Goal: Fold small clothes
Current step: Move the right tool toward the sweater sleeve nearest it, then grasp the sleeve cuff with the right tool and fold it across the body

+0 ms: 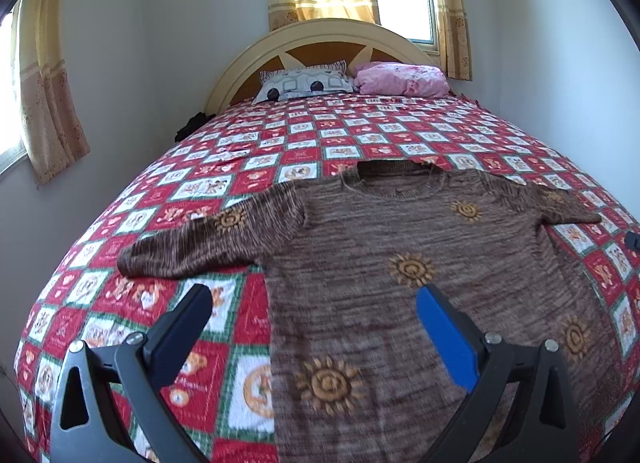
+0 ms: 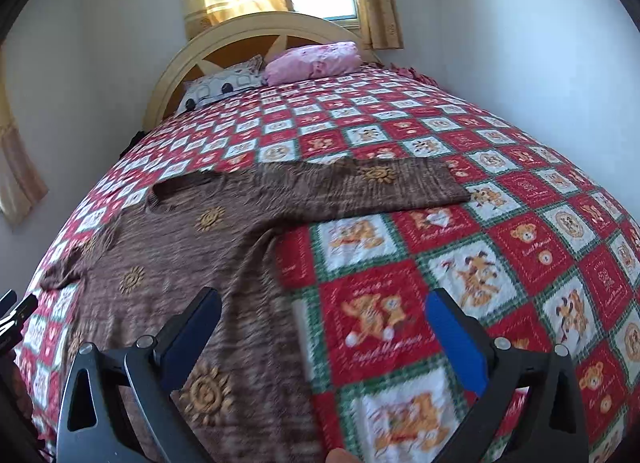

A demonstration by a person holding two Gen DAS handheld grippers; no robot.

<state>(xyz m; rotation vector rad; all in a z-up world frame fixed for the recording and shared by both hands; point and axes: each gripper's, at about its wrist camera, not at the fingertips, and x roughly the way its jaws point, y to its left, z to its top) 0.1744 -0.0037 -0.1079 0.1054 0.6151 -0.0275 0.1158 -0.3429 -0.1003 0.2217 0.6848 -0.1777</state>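
Note:
A brown knit sweater (image 1: 400,239) with orange sun motifs lies flat and face up on the bed, both sleeves spread out; it also shows in the right wrist view (image 2: 208,263). My left gripper (image 1: 314,295) is open and empty, above the sweater's lower left edge, its jaws straddling that edge. My right gripper (image 2: 322,299) is open and empty, above the sweater's lower right edge, below the right sleeve (image 2: 380,187). The left gripper's edge (image 2: 12,315) shows at the far left of the right wrist view.
The bed has a red, white and green checked bear-print cover (image 1: 280,159). A patterned pillow (image 1: 308,83) and a pink bundle (image 1: 400,79) lie by the cream headboard (image 1: 320,31). Walls stand close on both sides, with curtained windows.

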